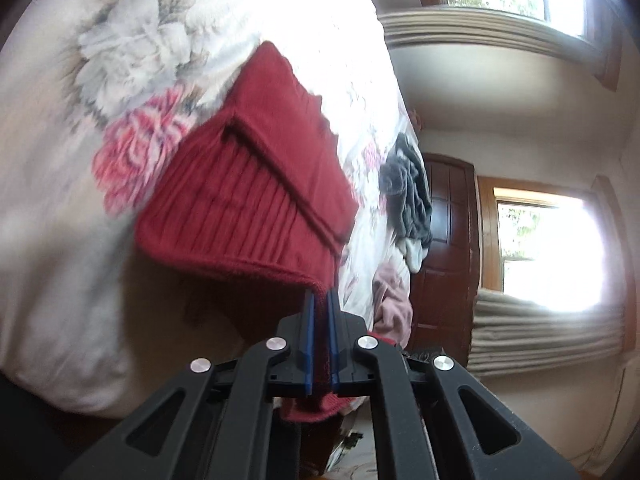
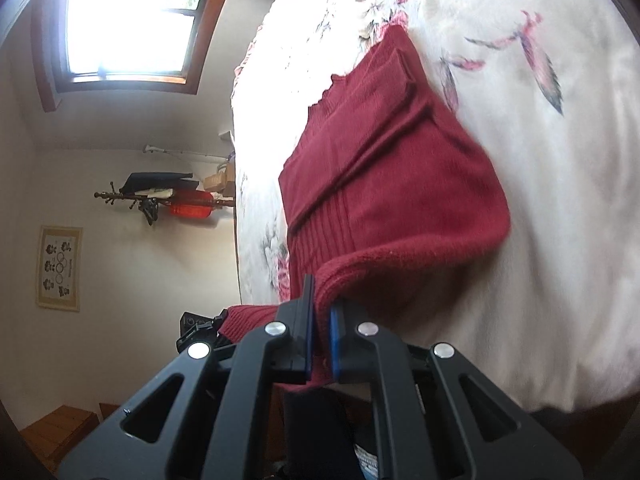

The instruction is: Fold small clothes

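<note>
While the red sweater (image 1: pixel 256 184) lies partly folded on the floral bedspread (image 1: pixel 60 240), you have both grippers clamped on its near hem — your left gripper (image 1: pixel 322 300) pinches one corner between its blue-padded fingers (image 1: pixel 310 320), your right gripper (image 2: pixel 322 308) the other (knit bunched between them). A heap of dark and pink clothes (image 1: pixel 404 208) sits farther along the bed.

Daylight is pouring through the windows (image 1: pixel 548 240), blowing out to white glare and washing out the floral bedspread (image 1: pixel 60 208). Fisheye distortion is bending and darkening both views' edges, and motion blur is softening the red sweater (image 2: pixel 392 184), which is casting a soft shadow beneath itself.
</note>
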Demonstrator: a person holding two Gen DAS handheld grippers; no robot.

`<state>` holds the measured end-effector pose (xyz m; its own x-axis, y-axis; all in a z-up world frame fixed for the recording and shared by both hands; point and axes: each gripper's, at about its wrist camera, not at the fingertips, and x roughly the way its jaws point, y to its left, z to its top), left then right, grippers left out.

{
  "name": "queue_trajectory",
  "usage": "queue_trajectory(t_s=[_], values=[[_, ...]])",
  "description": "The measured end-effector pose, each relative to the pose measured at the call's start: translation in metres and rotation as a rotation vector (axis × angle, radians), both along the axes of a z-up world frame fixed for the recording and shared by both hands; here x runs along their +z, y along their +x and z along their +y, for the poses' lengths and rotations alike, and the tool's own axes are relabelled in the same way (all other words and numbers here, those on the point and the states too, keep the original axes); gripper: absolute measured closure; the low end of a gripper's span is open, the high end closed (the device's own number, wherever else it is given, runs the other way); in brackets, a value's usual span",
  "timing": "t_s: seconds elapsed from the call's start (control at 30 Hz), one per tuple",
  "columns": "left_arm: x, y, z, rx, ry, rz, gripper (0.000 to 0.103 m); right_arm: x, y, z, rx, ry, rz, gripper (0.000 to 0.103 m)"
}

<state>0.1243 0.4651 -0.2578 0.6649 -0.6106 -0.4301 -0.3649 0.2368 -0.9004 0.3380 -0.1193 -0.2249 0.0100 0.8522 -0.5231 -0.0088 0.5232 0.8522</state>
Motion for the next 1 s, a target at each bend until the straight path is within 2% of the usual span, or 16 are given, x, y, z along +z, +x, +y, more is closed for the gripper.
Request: queue_trajectory(t_s=[0.27,0.53,0.63,0.67,0.7,0.77,0.8,0.87,0.93,1.0], values=[[-0.026,0.074,0.033,0.049,0.002,0.058,0.098,-0.020,0.085,0.027,-0.036,-0.035,0.036,0.098],[-0.073,0.134,0.067,0.119,0.023,0.158,0.098,-0.082,0.159,0.057,-0.049,-0.128,0.121,0.098],[-0.087,0.153,0.070,0.118,0.057,0.179,0.098,-0.104,0.174,0.062,-0.072,-0.159,0.147,0.087],[-0.087,0.156,0.070,0.116,0.072,0.180,0.097,-0.108,0.179,0.060,-0.090,-0.166,0.151,0.075],[-0.088,0.157,0.070,0.117,0.083,0.178,0.095,-0.110,0.181,0.058,-0.103,-0.168,0.144,0.069],[-0.086,0.155,0.074,0.138,0.099,0.150,0.081,-0.107,0.182,0.054,-0.102,-0.149,0.123,0.069],[-0.084,0.153,0.077,0.149,0.115,0.139,0.077,-0.104,0.181,0.051,-0.094,-0.158,0.099,0.068],[-0.077,0.148,0.079,0.150,0.173,0.116,0.060,-0.098,0.178,0.049,-0.069,-0.202,0.051,0.065],[-0.072,0.147,0.077,0.109,0.231,0.106,0.055,-0.093,0.173,0.049,-0.022,-0.264,-0.001,0.065],[-0.069,0.152,0.067,0.018,0.331,0.119,0.053,-0.091,0.169,0.054,0.026,-0.320,-0.046,0.062]])
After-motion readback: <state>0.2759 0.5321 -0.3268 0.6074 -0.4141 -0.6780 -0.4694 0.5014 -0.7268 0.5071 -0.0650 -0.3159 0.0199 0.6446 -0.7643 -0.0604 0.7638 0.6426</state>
